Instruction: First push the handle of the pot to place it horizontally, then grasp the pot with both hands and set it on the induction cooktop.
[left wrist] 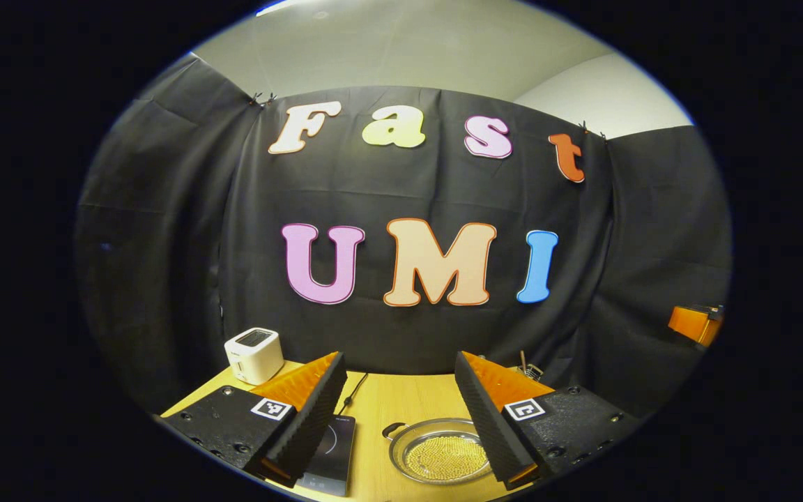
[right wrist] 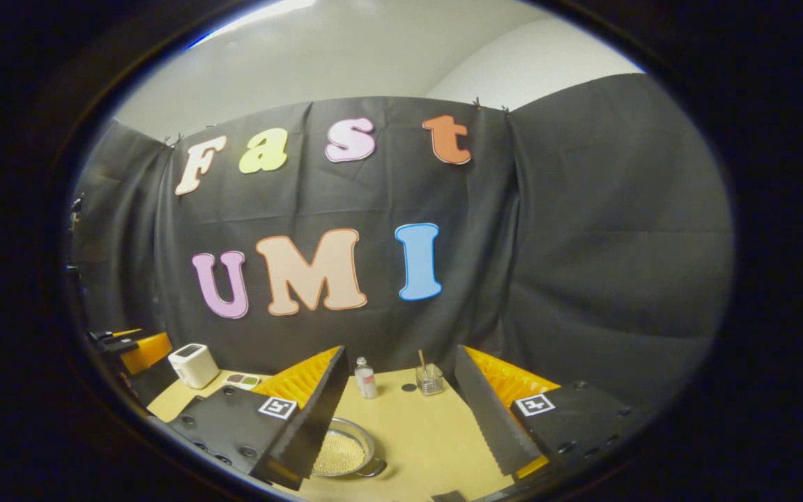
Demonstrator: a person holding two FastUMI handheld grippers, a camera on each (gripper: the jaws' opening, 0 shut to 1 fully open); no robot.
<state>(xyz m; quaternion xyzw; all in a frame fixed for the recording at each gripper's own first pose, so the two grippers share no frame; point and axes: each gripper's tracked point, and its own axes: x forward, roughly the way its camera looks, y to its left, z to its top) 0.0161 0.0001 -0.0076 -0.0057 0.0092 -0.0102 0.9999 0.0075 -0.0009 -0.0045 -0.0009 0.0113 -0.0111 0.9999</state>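
A shallow steel pot (left wrist: pixel 440 453) holding small yellowish beads sits on the wooden table (left wrist: pixel 401 401), right of the black induction cooktop (left wrist: pixel 332 446). A dark loop handle (left wrist: pixel 393 429) sticks out on the pot's cooktop side. My left gripper (left wrist: pixel 399 369) hovers open above them, and its right finger covers the pot's right edge. In the right gripper view the pot (right wrist: pixel 342 450) lies low, half behind that gripper's left finger, with a handle (right wrist: pixel 373 468) toward me. My right gripper (right wrist: pixel 400 355) is open and holds nothing.
A white toaster (left wrist: pixel 255 354) stands at the table's back left, with a black cable (left wrist: pixel 353 394) running to the cooktop. A small bottle (right wrist: pixel 365 380) and a glass jar with a stick (right wrist: pixel 429 380) stand near the back wall. The other gripper (left wrist: pixel 696 322) hangs at far right.
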